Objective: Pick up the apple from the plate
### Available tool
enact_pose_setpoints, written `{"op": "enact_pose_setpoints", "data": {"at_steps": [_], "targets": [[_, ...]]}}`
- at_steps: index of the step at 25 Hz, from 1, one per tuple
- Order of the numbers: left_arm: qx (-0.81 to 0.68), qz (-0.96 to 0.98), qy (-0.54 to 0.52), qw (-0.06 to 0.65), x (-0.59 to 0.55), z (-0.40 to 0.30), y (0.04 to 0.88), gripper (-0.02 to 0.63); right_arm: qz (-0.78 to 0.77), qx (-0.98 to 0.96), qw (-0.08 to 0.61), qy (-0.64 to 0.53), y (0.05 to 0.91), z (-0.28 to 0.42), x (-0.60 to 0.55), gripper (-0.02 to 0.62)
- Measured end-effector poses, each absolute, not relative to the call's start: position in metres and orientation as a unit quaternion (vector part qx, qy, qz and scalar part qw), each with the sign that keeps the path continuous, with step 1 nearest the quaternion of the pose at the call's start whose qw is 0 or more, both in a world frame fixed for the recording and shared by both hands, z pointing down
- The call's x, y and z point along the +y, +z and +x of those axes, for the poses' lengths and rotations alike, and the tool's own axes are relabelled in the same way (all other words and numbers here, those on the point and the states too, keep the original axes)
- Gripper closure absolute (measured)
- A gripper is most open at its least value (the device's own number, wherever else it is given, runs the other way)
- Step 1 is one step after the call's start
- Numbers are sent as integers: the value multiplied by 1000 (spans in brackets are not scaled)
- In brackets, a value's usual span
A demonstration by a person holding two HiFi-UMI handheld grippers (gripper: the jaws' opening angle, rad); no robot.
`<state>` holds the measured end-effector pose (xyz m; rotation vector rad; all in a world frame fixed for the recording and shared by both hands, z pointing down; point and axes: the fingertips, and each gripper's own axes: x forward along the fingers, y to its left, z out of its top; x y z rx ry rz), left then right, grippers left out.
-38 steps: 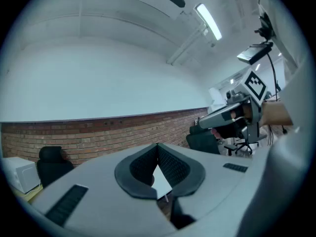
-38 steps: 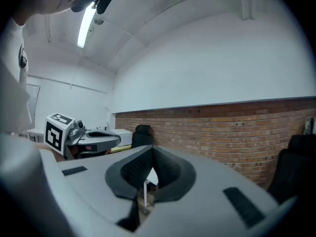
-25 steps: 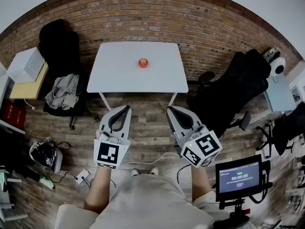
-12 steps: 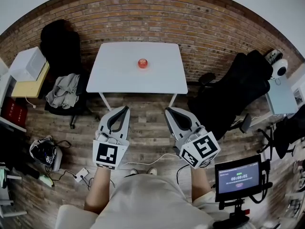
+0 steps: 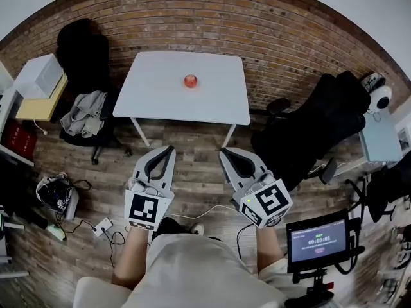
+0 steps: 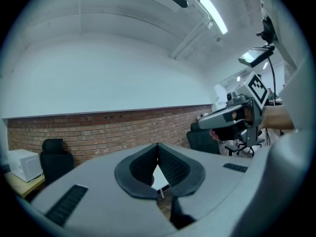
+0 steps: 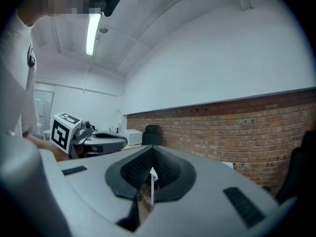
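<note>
A red apple (image 5: 191,81) sits on a small plate in the far middle of a white table (image 5: 160,101), well ahead of both grippers. My left gripper (image 5: 170,149) and right gripper (image 5: 223,151) hang side by side over the wooden floor, short of the table's near edge. Both point level towards the brick wall. In the left gripper view the left gripper (image 6: 158,146) has its jaw tips together with nothing between them. The right gripper (image 7: 152,150) is shut and empty too. The apple does not show in either gripper view.
A brick wall (image 5: 212,24) runs behind the table. A black chair with grey clothes (image 5: 87,117) stands to the left and black chairs (image 5: 308,133) to the right. A white box (image 5: 38,76) sits at far left, a screen (image 5: 318,239) at lower right. Cables (image 5: 103,226) lie on the floor.
The person has taken a step, so floor items slid a little in view. Both grippers shifted slightly with the body and stayed shut. The apple has not moved.
</note>
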<state>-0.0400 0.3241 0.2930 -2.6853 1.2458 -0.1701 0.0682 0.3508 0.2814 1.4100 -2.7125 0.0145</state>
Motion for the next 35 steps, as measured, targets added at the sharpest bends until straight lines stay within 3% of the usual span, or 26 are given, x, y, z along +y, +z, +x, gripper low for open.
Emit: {"op": "enact_pose_setpoints", "data": {"at_steps": [18, 35], "targets": [[407, -907, -56, 93, 295, -14, 300, 601, 466, -884, 14, 6, 278, 97, 325, 596], [386, -918, -53, 77, 137, -10, 308, 601, 485, -874, 9, 24, 282, 101, 176, 596]]}}
